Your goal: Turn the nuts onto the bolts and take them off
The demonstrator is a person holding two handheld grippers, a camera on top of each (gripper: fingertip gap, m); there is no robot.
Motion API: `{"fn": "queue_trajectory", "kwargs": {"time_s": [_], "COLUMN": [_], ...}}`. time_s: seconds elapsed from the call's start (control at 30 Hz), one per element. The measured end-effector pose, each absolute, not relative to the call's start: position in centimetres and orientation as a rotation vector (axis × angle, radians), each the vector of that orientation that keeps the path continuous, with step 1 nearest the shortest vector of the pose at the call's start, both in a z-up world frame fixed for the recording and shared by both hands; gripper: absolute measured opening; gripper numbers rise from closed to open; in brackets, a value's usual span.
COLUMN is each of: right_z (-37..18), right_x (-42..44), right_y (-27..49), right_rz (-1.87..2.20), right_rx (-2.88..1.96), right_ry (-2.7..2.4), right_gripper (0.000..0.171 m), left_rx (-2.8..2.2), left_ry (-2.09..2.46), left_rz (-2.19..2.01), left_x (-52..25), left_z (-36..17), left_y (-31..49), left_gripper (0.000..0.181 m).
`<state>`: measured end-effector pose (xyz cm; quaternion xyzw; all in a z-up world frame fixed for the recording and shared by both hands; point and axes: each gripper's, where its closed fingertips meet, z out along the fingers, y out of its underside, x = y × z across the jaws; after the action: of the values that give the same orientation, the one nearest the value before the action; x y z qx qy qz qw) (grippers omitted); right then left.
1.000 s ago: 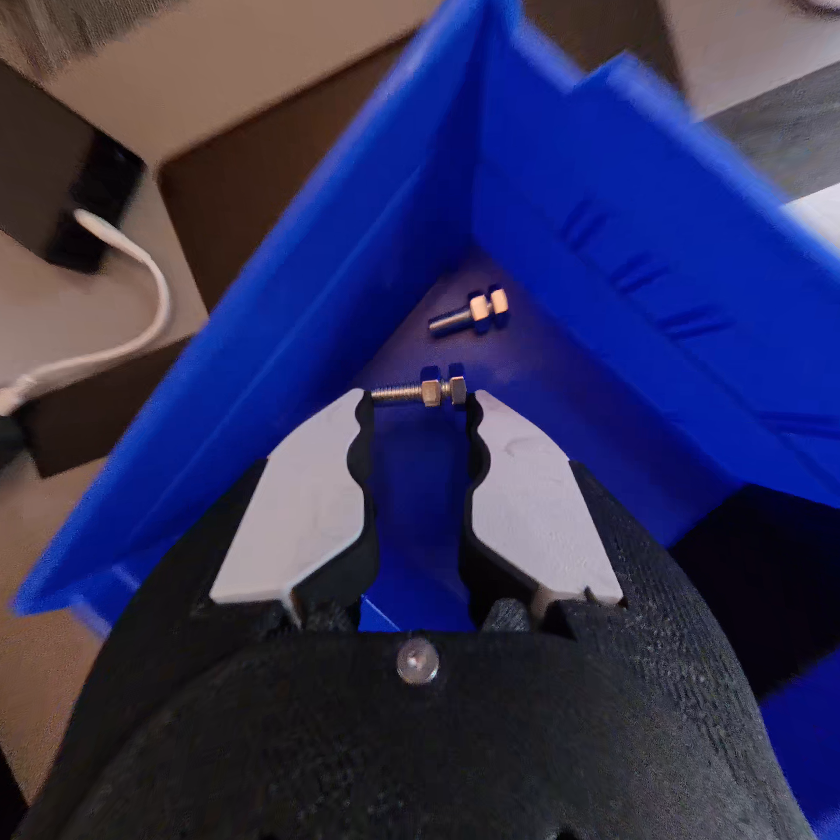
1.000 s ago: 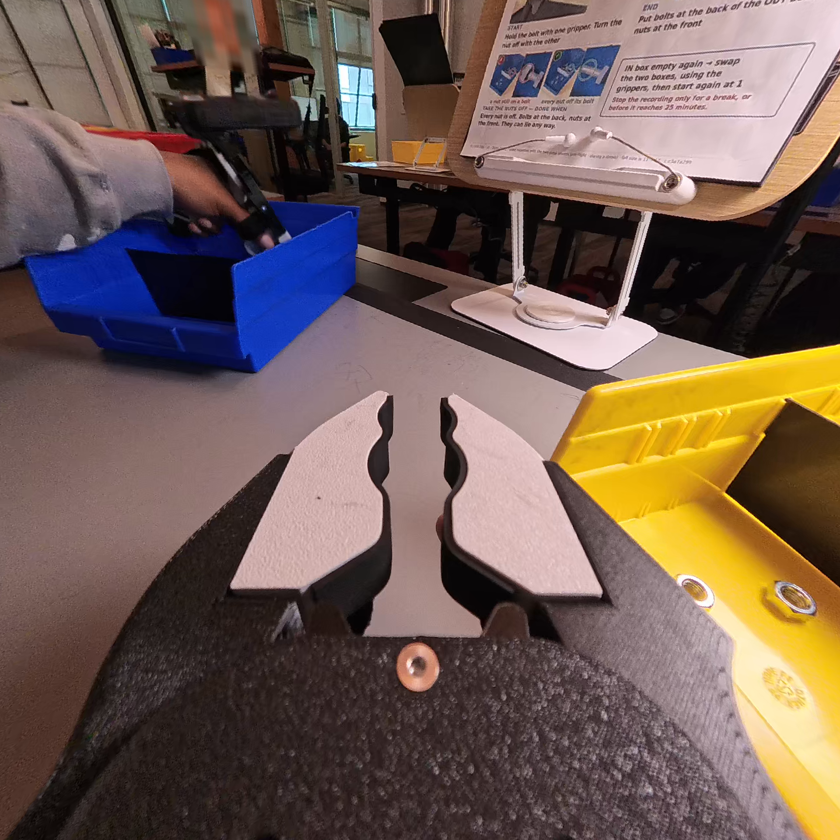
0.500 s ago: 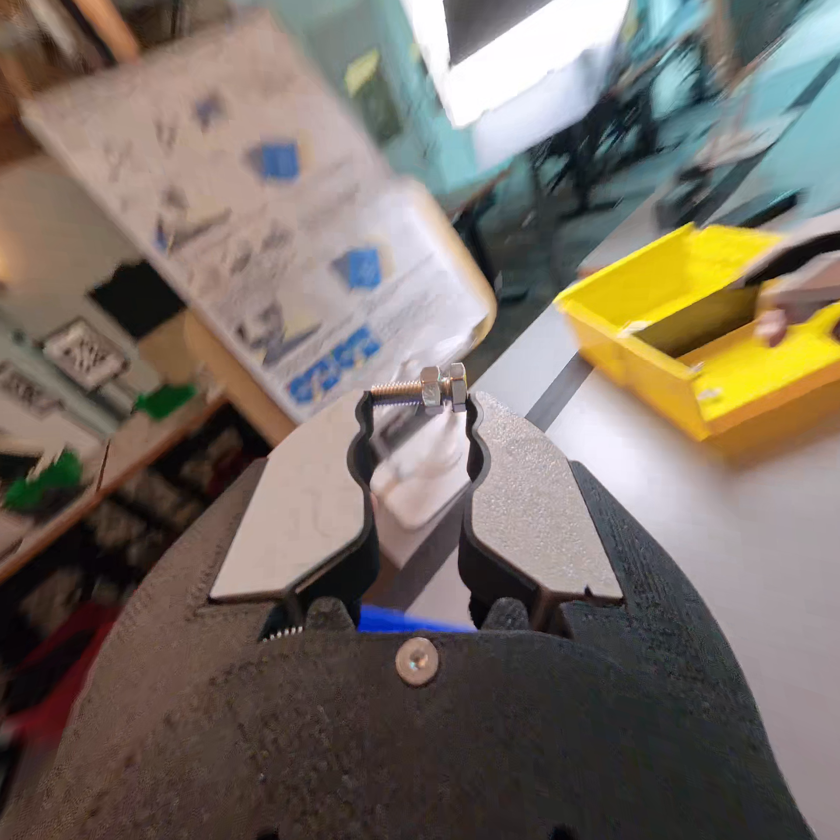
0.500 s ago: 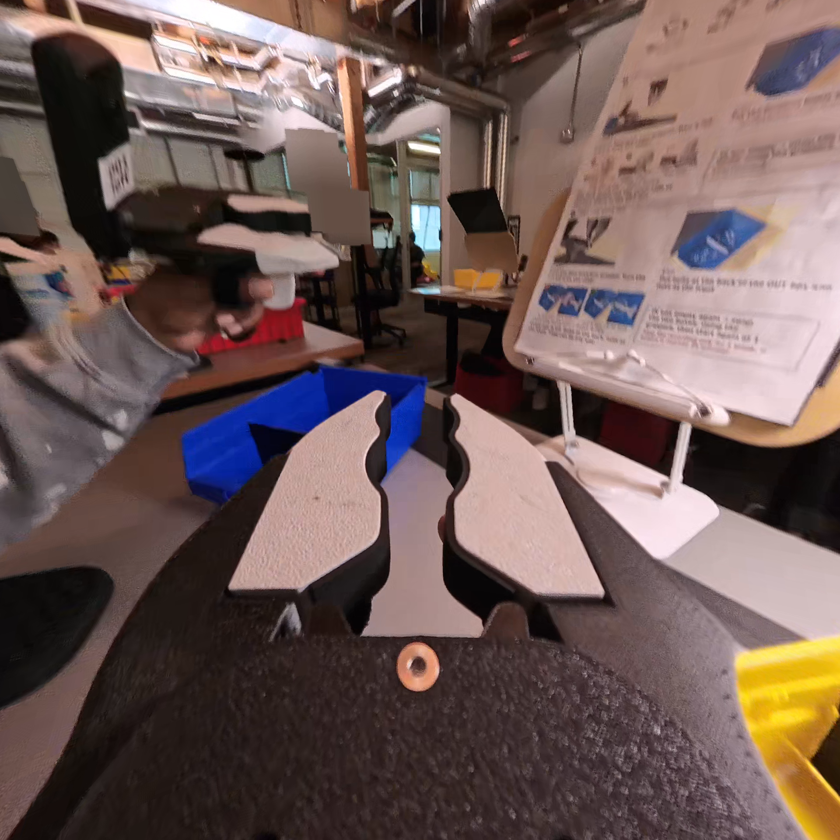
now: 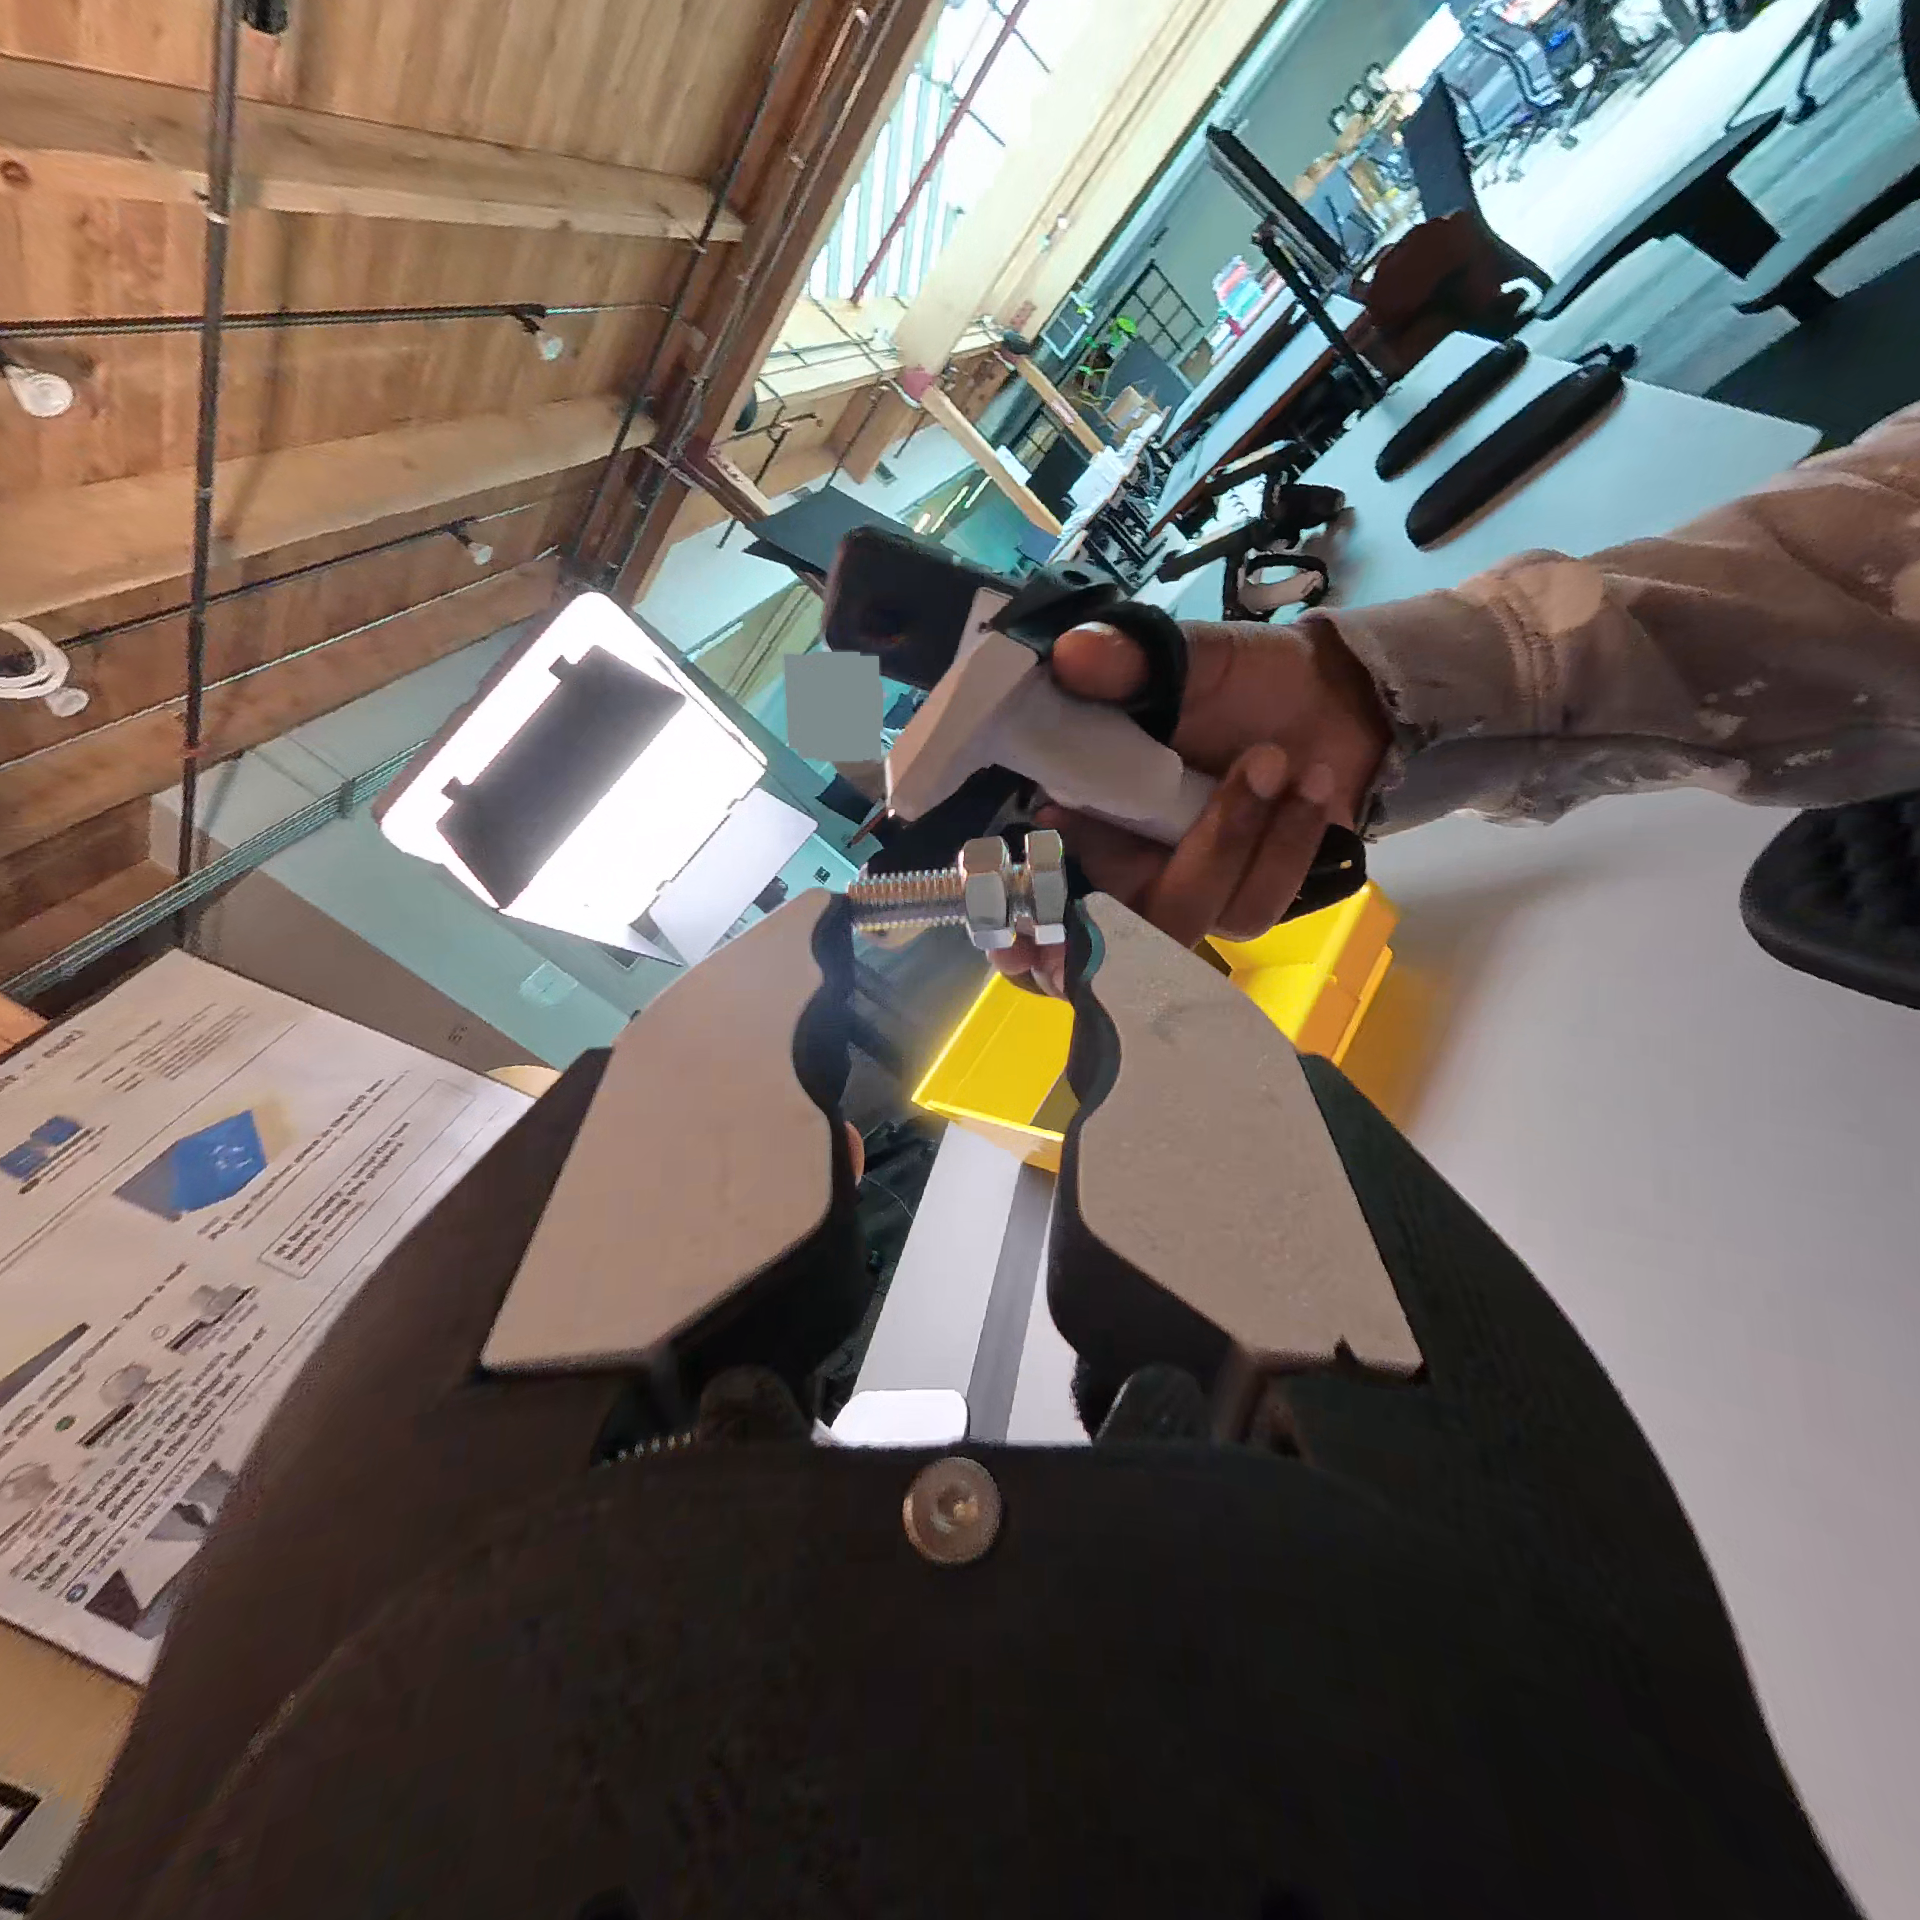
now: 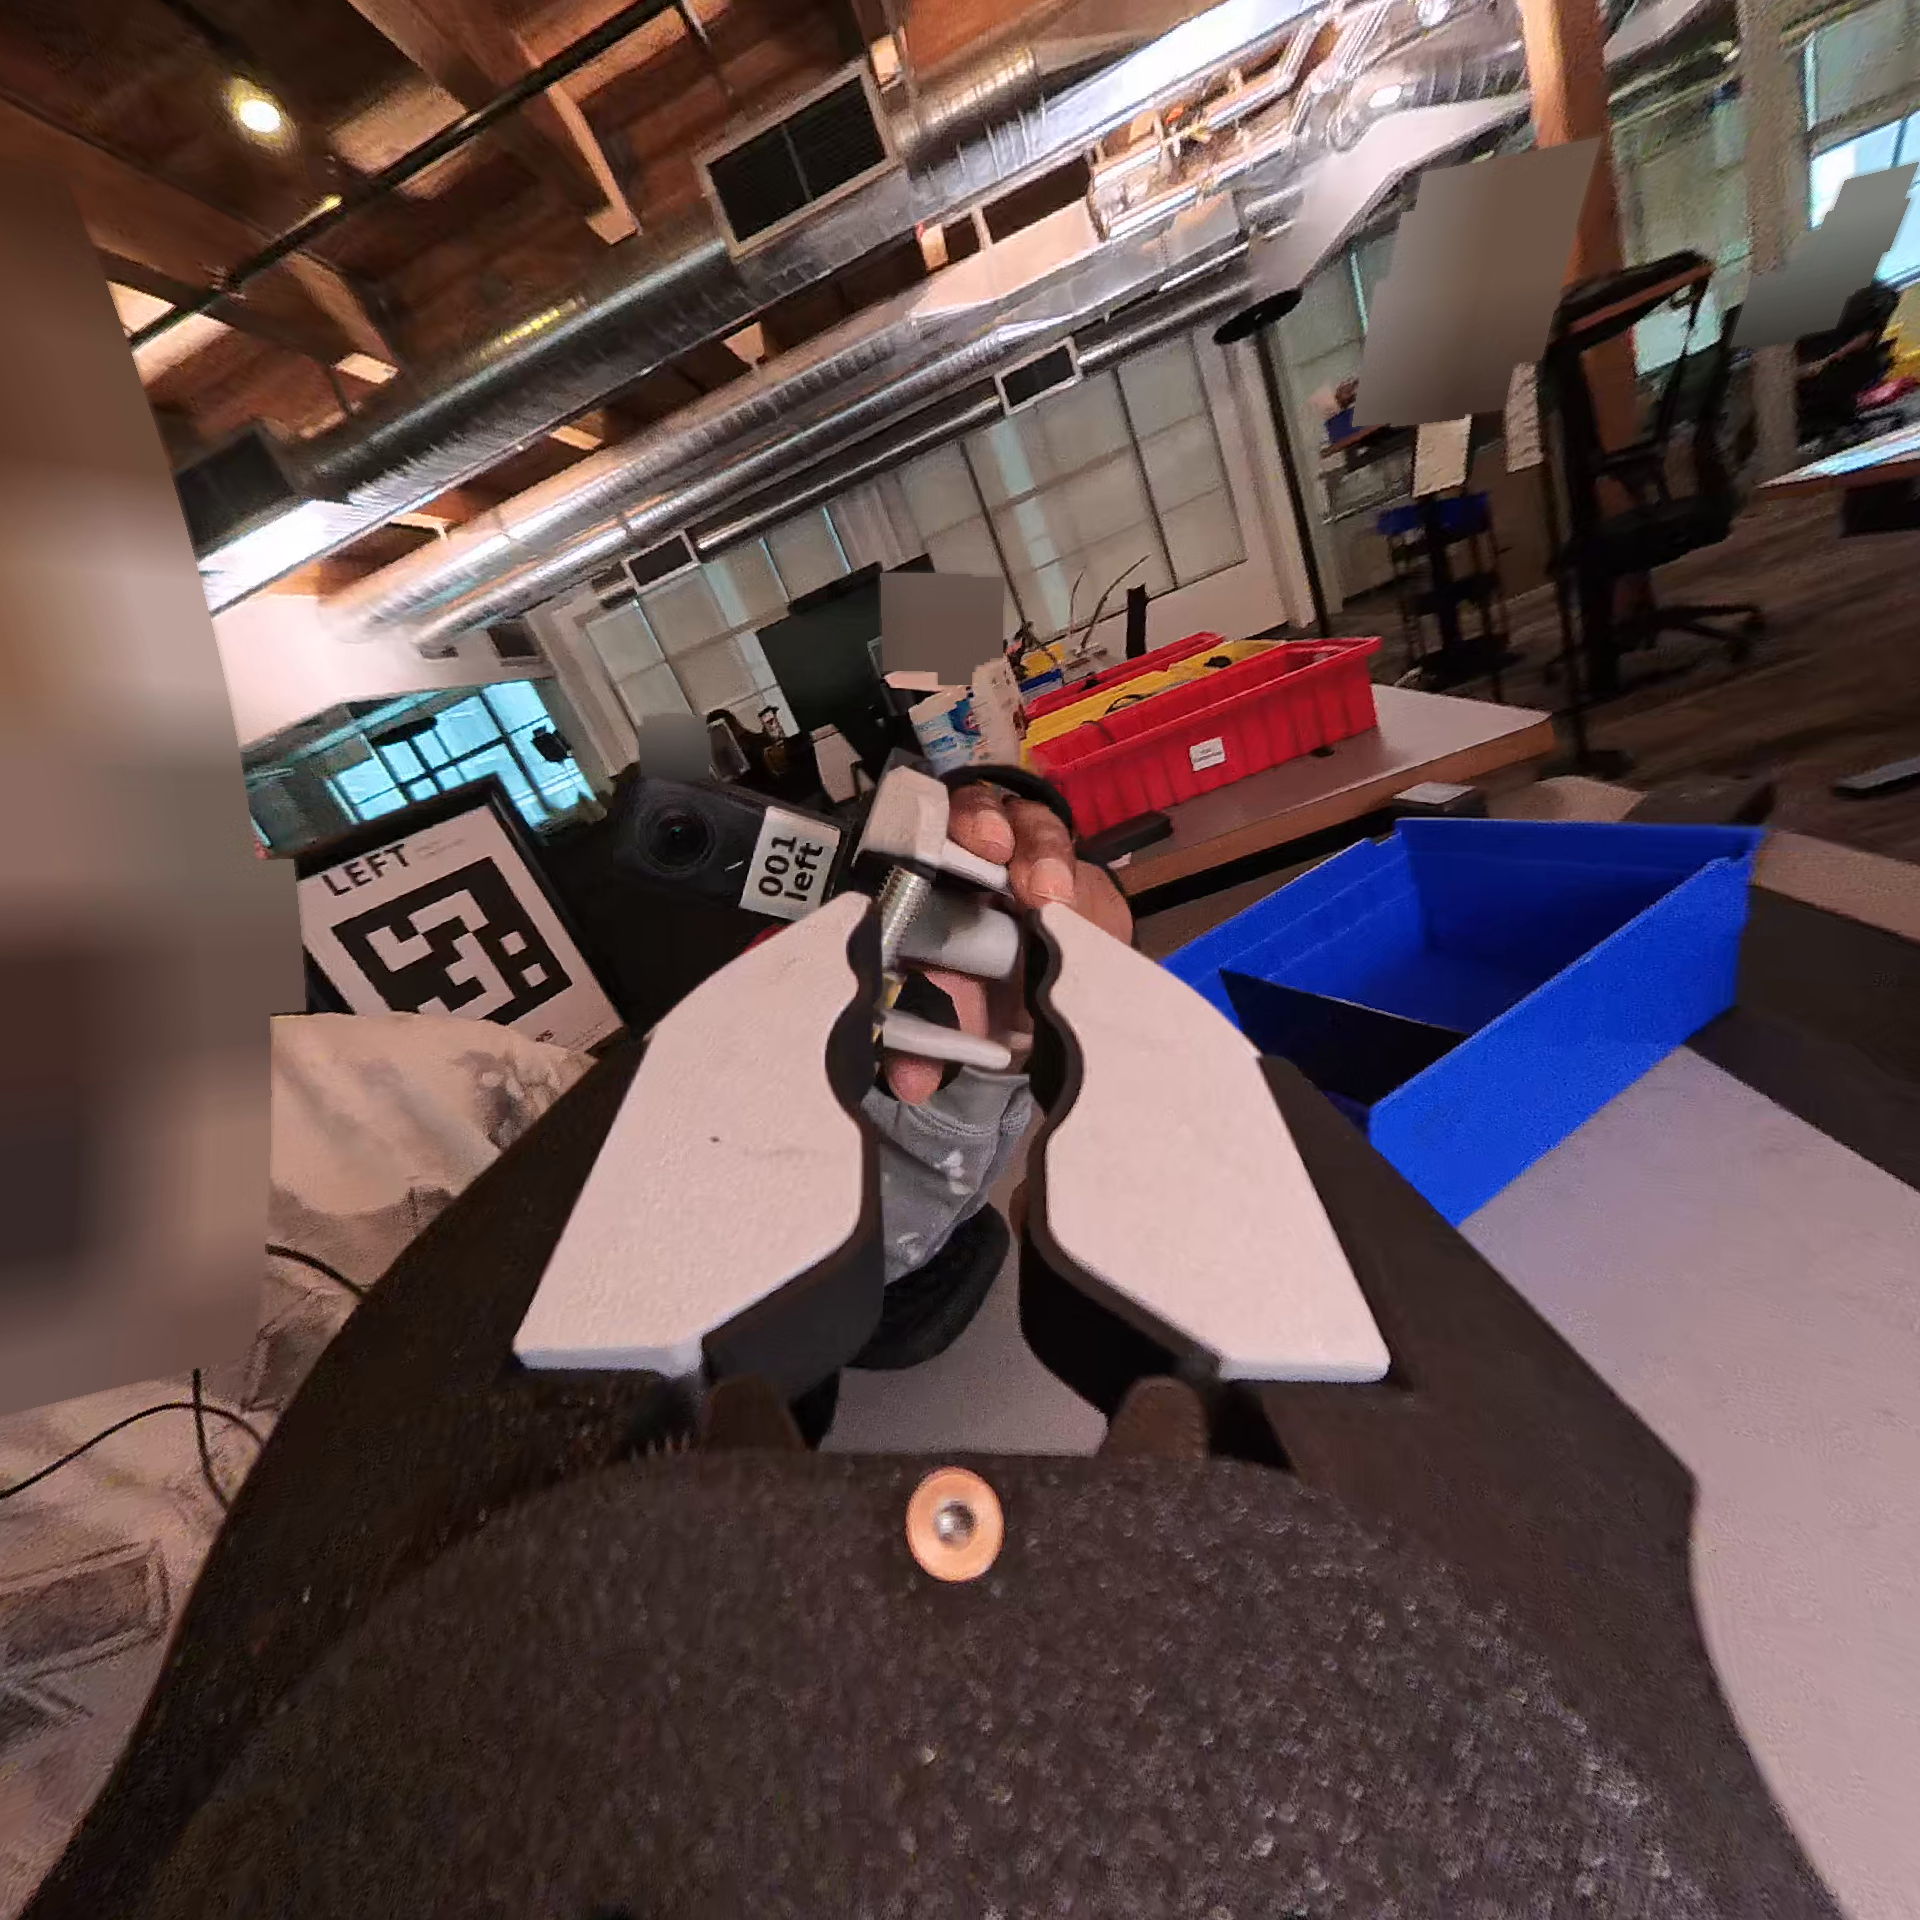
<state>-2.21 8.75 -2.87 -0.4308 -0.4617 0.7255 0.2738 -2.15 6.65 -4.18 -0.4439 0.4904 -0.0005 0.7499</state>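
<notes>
My left gripper (image 5: 961,920) pinches the bolt (image 5: 940,902) crosswise at the very fingertips, so it could twist or slip out once the nut (image 5: 985,894) gets turned. Small bright steel bolt, nut snug against the head. Beyond it my right gripper (image 6: 948,925) is spread, empty, closing in near the threads.

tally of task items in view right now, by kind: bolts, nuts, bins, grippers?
bolts: 1, bolt clamped in the left gripper
nuts: 1, nut threaded on it
bins: 2, blue bin, yellow bin
grippers: 2, counting the right gripper
total: 6
</notes>
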Motion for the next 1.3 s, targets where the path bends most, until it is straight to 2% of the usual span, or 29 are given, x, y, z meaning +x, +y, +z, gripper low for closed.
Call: {"fn": "queue_trajectory", "kwargs": {"time_s": [0.13, 0.2, 0.27, 0.37, 0.43, 0.57, 0.7, 0.97, 1.3], "right_z": [-4.8, -5.6, -5.8, -4.4, -3.8, -3.0, -3.5, -4.6, -4.7], "right_x": [-3.2, -3.5, -3.7, -3.0, -2.6, -1.7, -2.0, -3.1, -2.9], "right_y": [7.5, 6.8, 6.9, 7.7, 9.1, 9.8, 9.4, 8.8, 8.8], "right_rz": [1.965, 1.978, 1.965, 1.955, 1.791, 1.558, 1.527, 1.507, 1.5], "right_rx": [-1.226, -1.248, -1.251, -1.166, -1.126, -1.009, -1.002, -1.011, -1.02], "right_ry": [-1.37, -1.419, -1.418, -1.36, -1.311, -1.299, -1.328, -1.376, -1.387], "right_gripper": [0.024, 0.013, 0.012, 0.009, 0.009, 0.01, 0.01, 0.009, 0.01], "left_rx": [-0.995, -1.018, -1.049, -1.163, -1.251, -1.325, -1.338, -1.343, -1.33], "left_ry": [1.123, 1.143, 1.12, 0.903, 0.783, 0.714, 0.701, 0.683, 0.666], "left_rz": [0.039, 0.057, 0.003, -0.269, -0.56, -0.927, -1.003, -1.025, -1.027], "left_x": [-1.7, -1.6, -1.9, -3.2, -3.4, -1.9, -0.8, -0.2, 0.0], "left_z": [-5.8, -6.6, -6.8, -6.1, -6.2, -7.1, -7.5, -7.7, -7.8], "left_y": [7.3, 7.7, 7.9, 9.1, 9.6, 9.5, 9.4, 9.4, 9.5], "left_gripper": [0.04, 0.04, 0.04, 0.044, 0.037, 0.037, 0.034, 0.018, 0.018]}}
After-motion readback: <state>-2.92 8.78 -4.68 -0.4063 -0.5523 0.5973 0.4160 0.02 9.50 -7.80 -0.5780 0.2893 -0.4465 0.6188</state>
